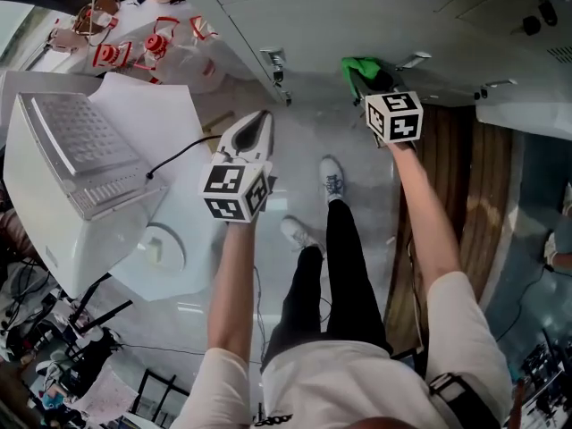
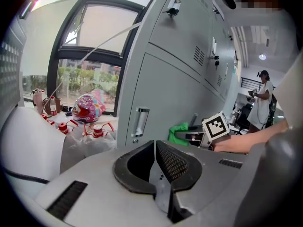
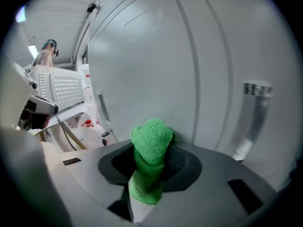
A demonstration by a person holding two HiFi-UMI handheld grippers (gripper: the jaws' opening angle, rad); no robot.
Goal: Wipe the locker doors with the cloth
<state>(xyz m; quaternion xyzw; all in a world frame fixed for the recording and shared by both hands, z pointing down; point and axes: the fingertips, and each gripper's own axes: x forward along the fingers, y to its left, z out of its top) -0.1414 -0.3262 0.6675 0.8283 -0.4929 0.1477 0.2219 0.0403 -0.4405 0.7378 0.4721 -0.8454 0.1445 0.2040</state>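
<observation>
A green knitted cloth [image 3: 150, 151] is clamped in my right gripper [image 3: 152, 162], and its bunched end pokes out toward the grey locker door [image 3: 156, 70] close ahead. From the head view the cloth [image 1: 361, 68] sits right at the door's face [image 1: 357, 16], ahead of the right gripper [image 1: 374, 86]. My left gripper [image 1: 257, 130] hangs lower left, short of the lockers, with its jaws pressed together and nothing between them [image 2: 155, 162]. The left gripper view shows the cloth [image 2: 178, 131] held against the lower door [image 2: 165, 98].
Metal door handles [image 1: 275, 63] [image 3: 253, 122] stick out from the lockers. A large white machine [image 1: 80, 168] with a cable stands at the left. Plastic jugs with red caps [image 2: 80, 136] sit by the window. Another person [image 2: 262, 100] stands farther down the room. My legs and shoes [image 1: 331, 181] are below.
</observation>
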